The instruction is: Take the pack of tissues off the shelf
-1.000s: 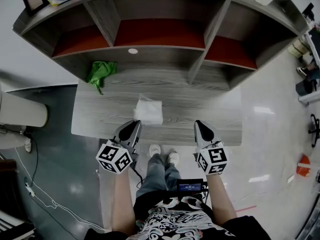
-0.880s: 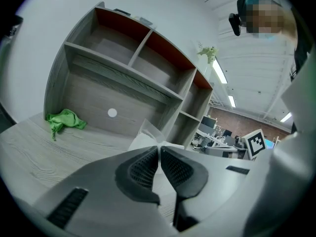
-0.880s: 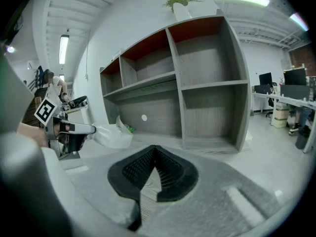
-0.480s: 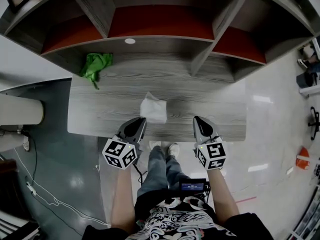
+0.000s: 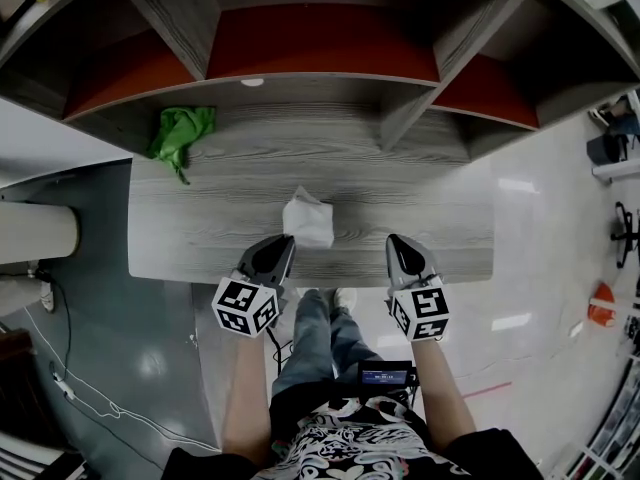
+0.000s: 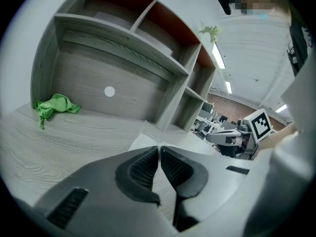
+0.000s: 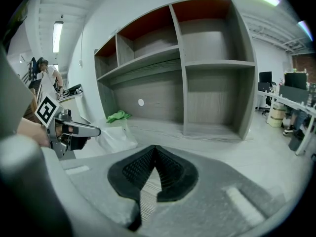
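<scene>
Just beyond left gripper [image 5: 285,241], tissue pack [image 5: 308,221]

Grey wooden shelf unit [image 5: 420,208] on glossy floor [image 5: 545,278].

Your head camera looks steeply down past your arms onto the bench [image 5: 200,238], your left gripper [image 5: 283,240], your right gripper [image 5: 398,240] and the shelf [image 5: 320,43] beyond them. The left gripper's camera rides close behind its jaws and faces across the bench to the shelf ahead, with the right gripper off to its right. The right gripper's camera mirrors that, catching the left gripper on its left. All three views share the green cloth [image 5: 180,133], ahead and left of the grippers.
</scene>
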The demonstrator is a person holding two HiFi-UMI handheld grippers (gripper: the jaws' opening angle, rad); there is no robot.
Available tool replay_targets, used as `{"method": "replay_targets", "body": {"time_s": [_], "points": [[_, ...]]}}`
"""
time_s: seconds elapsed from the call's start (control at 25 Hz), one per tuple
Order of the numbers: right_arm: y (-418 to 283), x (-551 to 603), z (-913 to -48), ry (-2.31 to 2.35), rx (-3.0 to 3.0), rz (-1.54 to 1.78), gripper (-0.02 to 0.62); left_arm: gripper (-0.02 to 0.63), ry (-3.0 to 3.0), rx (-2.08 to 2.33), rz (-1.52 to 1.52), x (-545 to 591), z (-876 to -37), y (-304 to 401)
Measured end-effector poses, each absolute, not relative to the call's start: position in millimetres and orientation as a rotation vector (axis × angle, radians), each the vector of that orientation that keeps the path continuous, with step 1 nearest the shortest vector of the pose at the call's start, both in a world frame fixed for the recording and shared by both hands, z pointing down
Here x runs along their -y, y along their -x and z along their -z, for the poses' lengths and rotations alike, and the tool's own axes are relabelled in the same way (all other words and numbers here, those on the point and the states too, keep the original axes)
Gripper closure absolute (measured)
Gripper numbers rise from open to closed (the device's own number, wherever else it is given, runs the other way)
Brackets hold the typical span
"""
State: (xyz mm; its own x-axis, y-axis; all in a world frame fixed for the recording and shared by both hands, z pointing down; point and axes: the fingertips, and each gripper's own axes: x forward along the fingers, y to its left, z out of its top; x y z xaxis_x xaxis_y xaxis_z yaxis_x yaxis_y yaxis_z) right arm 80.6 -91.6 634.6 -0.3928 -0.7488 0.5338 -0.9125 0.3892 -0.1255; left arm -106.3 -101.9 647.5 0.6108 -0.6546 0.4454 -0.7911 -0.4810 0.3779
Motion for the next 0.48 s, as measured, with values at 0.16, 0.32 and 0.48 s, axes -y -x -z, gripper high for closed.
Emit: {"method": "replay_targets", "body": {"time_s": [0.16, 0.32, 0.48], "points": [[-73.4, 94.2, -639.6, -1.439, 2.245, -0.589, 0.591, 0.586, -2.273, 1.128, -0.327, 107.3, -657.8, 109.0], [-67.7, 95.9, -643.5, -1.439, 2.228, -0.577, 0.591, 0.584, -2.304, 1.111, -0.374, 109.7, -665.8, 110.4], [-62.9, 98.2, -644.4, -1.433, 2.223, -0.568, 0.591, 0.584, -2.334, 1.075, -0.485, 108.6, -675.7, 108.4]]}}
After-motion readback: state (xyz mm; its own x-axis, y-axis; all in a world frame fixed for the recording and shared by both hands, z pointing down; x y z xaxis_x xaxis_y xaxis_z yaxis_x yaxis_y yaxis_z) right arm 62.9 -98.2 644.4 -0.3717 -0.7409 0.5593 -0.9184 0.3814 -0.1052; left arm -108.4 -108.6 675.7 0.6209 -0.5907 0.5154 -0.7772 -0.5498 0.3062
